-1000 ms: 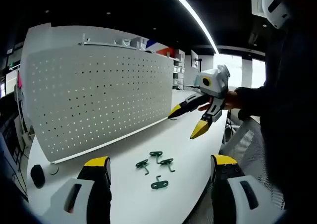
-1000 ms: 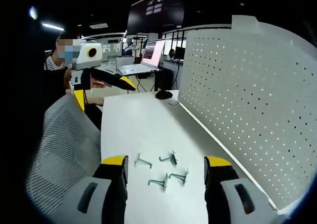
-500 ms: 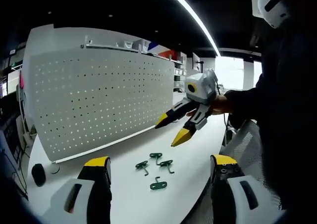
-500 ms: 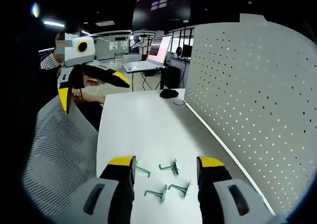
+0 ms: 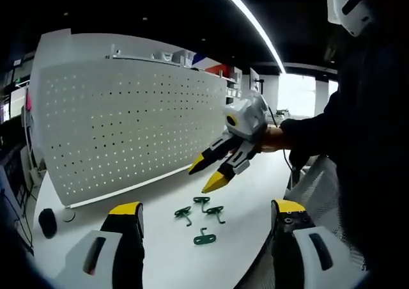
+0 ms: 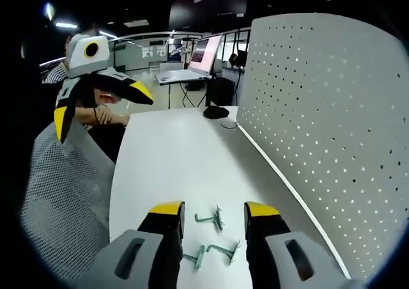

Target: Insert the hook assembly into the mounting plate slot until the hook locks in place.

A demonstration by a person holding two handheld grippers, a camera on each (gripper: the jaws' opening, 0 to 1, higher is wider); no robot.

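Several green metal hooks (image 5: 202,203) lie loose on the white table (image 5: 166,263), just ahead of my left gripper (image 5: 208,207), which is open and holds nothing. The white perforated mounting plate (image 5: 128,129) stands upright behind them. My right gripper (image 5: 206,177) comes in from the right, tilted down, a little above the hooks. In the right gripper view, hooks (image 6: 211,220) lie between and just ahead of my right gripper (image 6: 214,210), whose jaws stand apart and hold nothing. The plate (image 6: 332,135) rises on the right. My left gripper (image 6: 102,108) hangs open at upper left.
A black mouse (image 6: 216,112) with its cable lies at the plate's far end, and a laptop (image 6: 192,62) sits on a desk beyond. A grey mesh chair (image 6: 57,199) stands off the table's near edge. A person's dark sleeve (image 5: 358,148) is on the right.
My right gripper has come down and in toward the hooks, and its jaws have narrowed. My left gripper has stayed almost still.
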